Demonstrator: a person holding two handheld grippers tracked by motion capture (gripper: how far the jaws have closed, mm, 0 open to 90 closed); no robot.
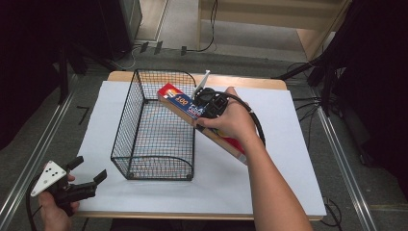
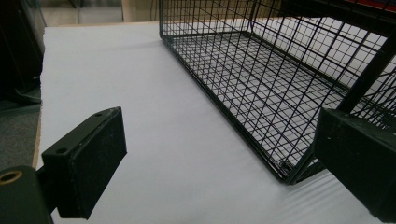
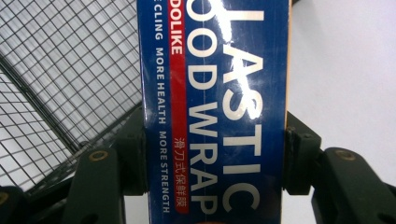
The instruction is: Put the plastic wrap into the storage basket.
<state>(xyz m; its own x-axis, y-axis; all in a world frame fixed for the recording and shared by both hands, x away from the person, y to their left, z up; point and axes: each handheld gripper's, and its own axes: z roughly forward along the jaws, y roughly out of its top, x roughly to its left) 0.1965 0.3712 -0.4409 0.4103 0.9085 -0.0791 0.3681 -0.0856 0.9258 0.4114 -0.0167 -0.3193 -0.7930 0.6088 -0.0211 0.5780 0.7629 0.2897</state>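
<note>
A long blue and red plastic wrap box (image 1: pixel 192 113) (image 3: pixel 215 107) is held aslant over the right rim of a black wire basket (image 1: pixel 154 127). My right gripper (image 1: pixel 209 108) (image 3: pixel 215 154) is shut on the box, one jaw pressing each long side. The box's far end reaches over the basket's right wall. Off the white sheet's front left corner, my left gripper (image 1: pixel 89 171) (image 2: pixel 219 158) stands open with nothing between its pads. It faces the basket (image 2: pixel 261 79), whose near corner lies just ahead of its right jaw.
The basket stands on a white sheet (image 1: pixel 284 159) that covers a wooden table (image 1: pixel 260 83). Bare sheet lies to the left and right of the basket. Dark stands and cables ring the table on the floor.
</note>
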